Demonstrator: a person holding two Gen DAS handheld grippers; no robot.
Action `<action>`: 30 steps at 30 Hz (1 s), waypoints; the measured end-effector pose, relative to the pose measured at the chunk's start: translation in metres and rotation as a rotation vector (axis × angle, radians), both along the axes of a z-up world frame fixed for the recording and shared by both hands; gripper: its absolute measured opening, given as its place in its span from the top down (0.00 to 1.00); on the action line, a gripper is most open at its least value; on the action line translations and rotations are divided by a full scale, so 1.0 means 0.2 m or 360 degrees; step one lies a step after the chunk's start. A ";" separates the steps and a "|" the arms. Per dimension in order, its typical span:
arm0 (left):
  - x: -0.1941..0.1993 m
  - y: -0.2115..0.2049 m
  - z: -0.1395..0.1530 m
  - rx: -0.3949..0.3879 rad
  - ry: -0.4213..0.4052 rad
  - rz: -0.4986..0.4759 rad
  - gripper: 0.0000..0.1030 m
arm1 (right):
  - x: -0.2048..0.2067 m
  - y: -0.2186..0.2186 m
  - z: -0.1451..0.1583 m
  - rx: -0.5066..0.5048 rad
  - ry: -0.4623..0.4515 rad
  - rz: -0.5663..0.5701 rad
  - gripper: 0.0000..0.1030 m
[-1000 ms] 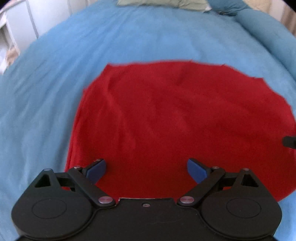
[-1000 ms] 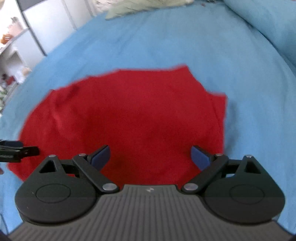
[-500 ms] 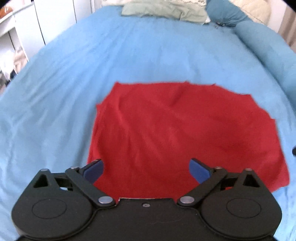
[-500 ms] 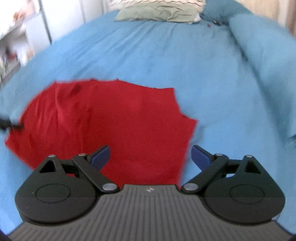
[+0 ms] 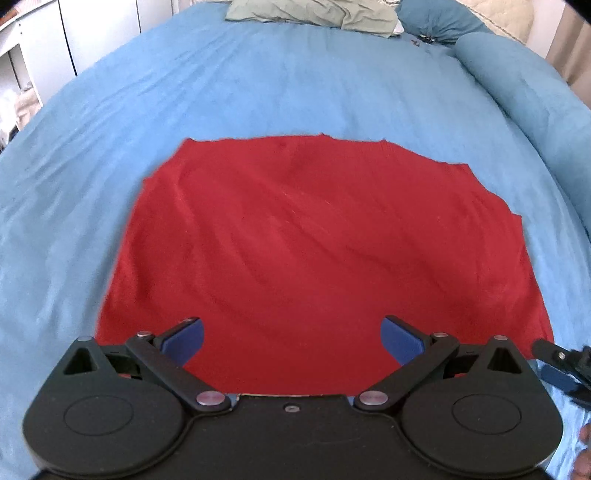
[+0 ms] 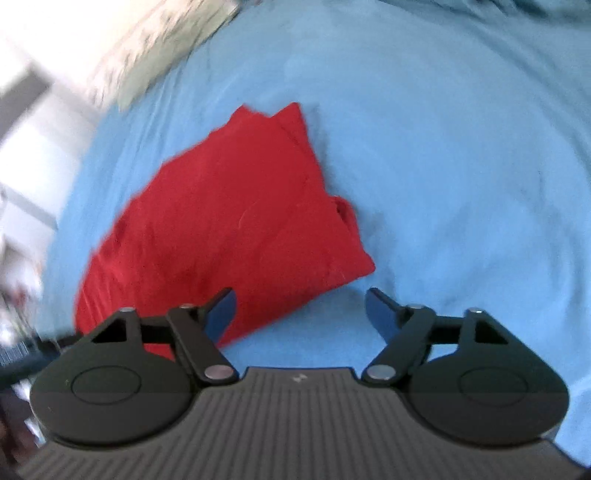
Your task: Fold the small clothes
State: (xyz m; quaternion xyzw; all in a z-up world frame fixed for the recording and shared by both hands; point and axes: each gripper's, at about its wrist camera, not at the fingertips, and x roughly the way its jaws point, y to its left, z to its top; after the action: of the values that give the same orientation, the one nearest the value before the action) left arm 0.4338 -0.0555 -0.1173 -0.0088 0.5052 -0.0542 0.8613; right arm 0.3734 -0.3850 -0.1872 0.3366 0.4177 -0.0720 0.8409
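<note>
**Both grippers empty above the red garment on the bed**

The left gripper (image 5: 291,341) has its blue pads (image 5: 183,339) spread as wide as they go, with nothing between them; they hang over the near edge of the red garment (image 5: 314,251) without touching it. The cloth lies flat ahead of those fingers, lightly creased, its far edge running straight across and its right side stepped where layers overlap.

The right gripper (image 6: 300,314) holds nothing either, and its jaws are closing. Its left pad (image 6: 221,314) sits over the garment's near corner; its right pad is over bare bedcover. From here the garment (image 6: 229,229) stretches away to the left of the fingers, and the picture is smeared by motion.

Around the garment spreads the blue bedcover (image 5: 277,92). Beyond it, at the far end, lies a grey-green pillow (image 5: 314,13), with a blue bolster (image 5: 517,81) off to the right.
</note>
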 end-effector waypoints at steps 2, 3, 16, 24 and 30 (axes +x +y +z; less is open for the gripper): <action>0.02 -0.03 -0.03 0.0000 0.0002 0.0010 0.00 | 0.02 -0.02 -0.07 0.0065 -0.0039 -0.0089 0.17; 0.03 -0.05 -0.04 -0.0003 -0.0003 0.0018 0.00 | 0.04 -0.03 -0.10 0.0069 -0.0066 -0.0125 0.19; 0.39 -0.09 -0.21 -0.0070 -0.0068 0.0256 0.00 | 0.31 -0.13 -0.14 0.0079 -0.0161 -0.0047 0.61; 0.50 -0.17 -0.34 0.0122 -0.0022 0.0166 0.00 | 0.34 -0.06 0.03 0.0092 -0.0243 0.0039 0.72; 0.54 -0.03 -0.23 0.0073 0.0077 0.0075 0.00 | 0.49 0.18 0.30 0.0148 -0.0394 0.0151 0.73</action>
State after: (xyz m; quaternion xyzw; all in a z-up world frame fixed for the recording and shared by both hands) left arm 0.5412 -0.0616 -0.1641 -0.0023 0.5266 -0.0221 0.8498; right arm 0.4717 -0.3490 -0.1274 0.3613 0.3292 0.0293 0.8719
